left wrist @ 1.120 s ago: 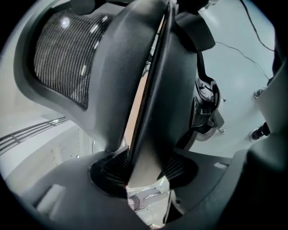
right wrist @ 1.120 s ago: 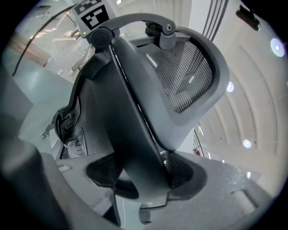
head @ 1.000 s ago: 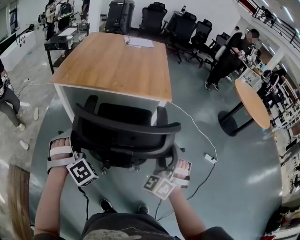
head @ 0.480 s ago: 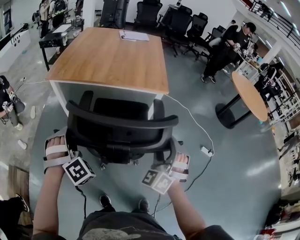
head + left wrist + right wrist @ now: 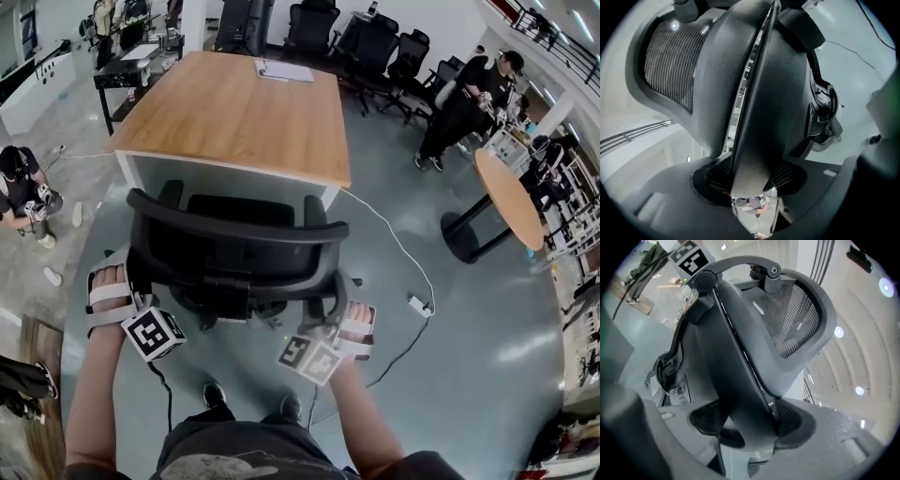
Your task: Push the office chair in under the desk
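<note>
The black office chair (image 5: 234, 246) stands with its seat at the near edge of the wooden desk (image 5: 234, 112), its backrest towards me. My left gripper (image 5: 131, 286) holds the backrest's left edge. In the left gripper view the curved backrest frame (image 5: 754, 93) runs between the pads (image 5: 787, 176), which still touch it while the jaws are opening. My right gripper (image 5: 337, 323) is on the backrest's right edge. In the right gripper view the pads (image 5: 790, 420) press on the frame (image 5: 740, 357).
Papers (image 5: 286, 70) lie on the desk's far side. A white cable (image 5: 403, 253) runs over the floor to a power strip (image 5: 419, 306) at my right. A round table (image 5: 511, 197) stands further right, spare black chairs (image 5: 375, 47) behind the desk, and a person (image 5: 23, 192) crouches at the left.
The chair and both grippers keep their hold and place by the desk; the view has shifted a little. A crouching person at the left has come further into view.
</note>
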The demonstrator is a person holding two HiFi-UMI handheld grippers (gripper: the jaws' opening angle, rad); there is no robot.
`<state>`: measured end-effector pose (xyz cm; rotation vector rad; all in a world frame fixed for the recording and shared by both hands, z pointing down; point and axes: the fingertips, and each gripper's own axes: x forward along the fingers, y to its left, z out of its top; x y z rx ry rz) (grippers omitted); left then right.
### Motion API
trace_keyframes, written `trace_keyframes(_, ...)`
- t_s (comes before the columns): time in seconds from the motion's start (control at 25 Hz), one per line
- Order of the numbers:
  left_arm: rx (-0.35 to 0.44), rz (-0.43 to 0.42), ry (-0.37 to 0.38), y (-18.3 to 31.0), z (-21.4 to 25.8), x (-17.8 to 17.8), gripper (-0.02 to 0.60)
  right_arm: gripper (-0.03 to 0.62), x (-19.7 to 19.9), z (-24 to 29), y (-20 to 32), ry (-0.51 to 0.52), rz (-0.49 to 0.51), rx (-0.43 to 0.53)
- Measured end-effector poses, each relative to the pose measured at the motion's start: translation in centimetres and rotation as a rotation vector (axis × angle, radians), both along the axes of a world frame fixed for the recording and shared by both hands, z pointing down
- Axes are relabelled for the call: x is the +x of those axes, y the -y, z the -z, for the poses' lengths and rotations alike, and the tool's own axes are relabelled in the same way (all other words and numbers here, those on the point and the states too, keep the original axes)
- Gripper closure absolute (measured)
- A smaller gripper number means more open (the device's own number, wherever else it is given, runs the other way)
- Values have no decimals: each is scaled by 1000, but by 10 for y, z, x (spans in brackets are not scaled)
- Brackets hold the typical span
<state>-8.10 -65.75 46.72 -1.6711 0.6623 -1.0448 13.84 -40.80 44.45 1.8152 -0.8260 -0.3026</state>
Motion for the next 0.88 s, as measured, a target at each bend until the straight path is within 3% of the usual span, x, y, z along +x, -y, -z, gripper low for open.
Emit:
trace_keyframes(0.4,8,-30,-34,9,8,0,338,319,-8,7,4,-10,-21,2)
trace_keyframes(0.88,76,-115,-57,12,-4,5,331,319,6,-11,12,8,-62,24)
